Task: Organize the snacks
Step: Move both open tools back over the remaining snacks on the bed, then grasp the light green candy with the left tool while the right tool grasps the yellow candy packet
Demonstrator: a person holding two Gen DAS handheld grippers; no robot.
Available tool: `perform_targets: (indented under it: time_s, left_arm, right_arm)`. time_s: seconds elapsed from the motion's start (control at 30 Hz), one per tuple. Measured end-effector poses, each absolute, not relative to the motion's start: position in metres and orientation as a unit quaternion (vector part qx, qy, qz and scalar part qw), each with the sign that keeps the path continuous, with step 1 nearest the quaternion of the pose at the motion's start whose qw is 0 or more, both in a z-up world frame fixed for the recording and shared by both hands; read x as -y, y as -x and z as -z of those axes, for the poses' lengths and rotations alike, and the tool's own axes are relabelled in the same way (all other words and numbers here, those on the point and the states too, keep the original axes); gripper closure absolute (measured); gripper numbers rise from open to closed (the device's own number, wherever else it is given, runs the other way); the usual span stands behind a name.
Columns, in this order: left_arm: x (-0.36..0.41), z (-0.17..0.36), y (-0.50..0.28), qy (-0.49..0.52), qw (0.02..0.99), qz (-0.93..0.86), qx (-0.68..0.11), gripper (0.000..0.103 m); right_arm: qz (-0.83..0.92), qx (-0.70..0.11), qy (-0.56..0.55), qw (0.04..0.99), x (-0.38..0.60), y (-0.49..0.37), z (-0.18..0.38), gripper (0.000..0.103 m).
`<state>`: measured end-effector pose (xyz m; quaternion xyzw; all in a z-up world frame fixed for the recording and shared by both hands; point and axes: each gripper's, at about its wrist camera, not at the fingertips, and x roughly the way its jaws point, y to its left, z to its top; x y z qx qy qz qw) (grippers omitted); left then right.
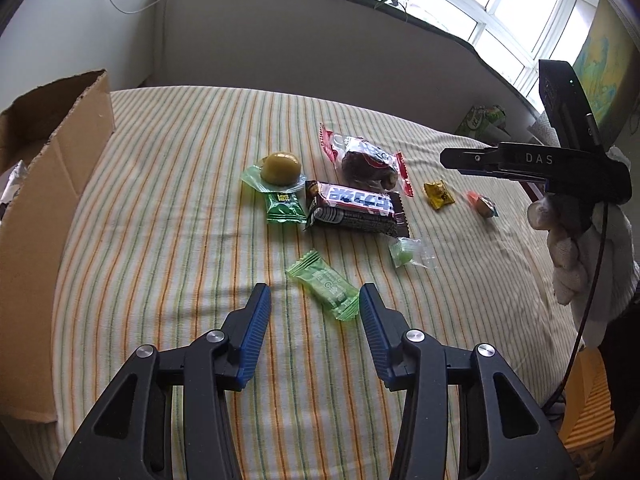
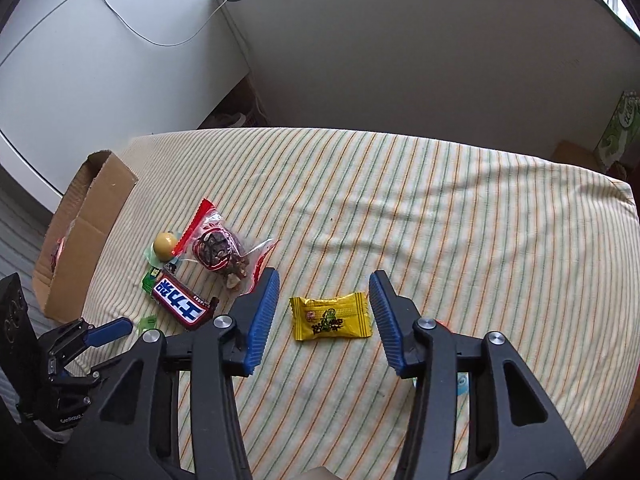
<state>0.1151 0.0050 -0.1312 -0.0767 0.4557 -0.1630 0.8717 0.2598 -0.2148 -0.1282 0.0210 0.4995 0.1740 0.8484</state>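
Green wrapped candy (image 1: 325, 290) lies between the wide-open, empty left gripper (image 1: 315, 304); yellow candy (image 2: 331, 317) between the equally open, empty right gripper (image 2: 324, 312). Next: lower, close, then carry to the cardboard box (image 1: 52, 168).

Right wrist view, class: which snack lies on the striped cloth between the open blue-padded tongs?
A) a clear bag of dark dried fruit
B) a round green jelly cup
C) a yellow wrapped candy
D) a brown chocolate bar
C: the yellow wrapped candy lies flat on the cloth in the gap of the right tongs, touching neither pad, while the chocolate bar lies off to the left.
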Motion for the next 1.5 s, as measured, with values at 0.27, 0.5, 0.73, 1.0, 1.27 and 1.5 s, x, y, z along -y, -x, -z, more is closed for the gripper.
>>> perform_targets:
  time_s: [0.27,0.5,0.73,1.0,1.27,1.5]
  left_arm:
    - [0.005,0.132,-0.117,0.053,0.875,0.161,-0.453,0.065]
    - [0.003,0.133,-0.118,0.046,0.878,0.153,-0.451,0.079]
    - [0.003,0.132,-0.118,0.043,0.879,0.150,-0.451,0.080]
    - [0.015,0.133,-0.119,0.015,0.881,0.148,-0.449,0.075]
    - [0.032,0.134,-0.120,-0.022,0.884,0.153,-0.441,0.085]
    - [0.023,0.133,-0.122,0.001,0.884,0.154,-0.442,0.093]
  right_arm:
    - [-0.183,-0.533,-0.020,0.826,0.206,-0.269,0.144,0.059]
    - [-0.181,-0.541,-0.009,0.821,0.209,-0.251,0.145,0.062]
    - [-0.157,-0.537,0.007,0.829,0.203,-0.253,0.143,0.057]
    - [-0.127,-0.534,0.090,0.831,0.168,-0.253,0.155,0.052]
    - [-0.133,-0.531,0.077,0.833,0.168,-0.251,0.153,0.074]
    - [-0.140,-0.524,0.060,0.838,0.192,-0.244,0.147,0.084]
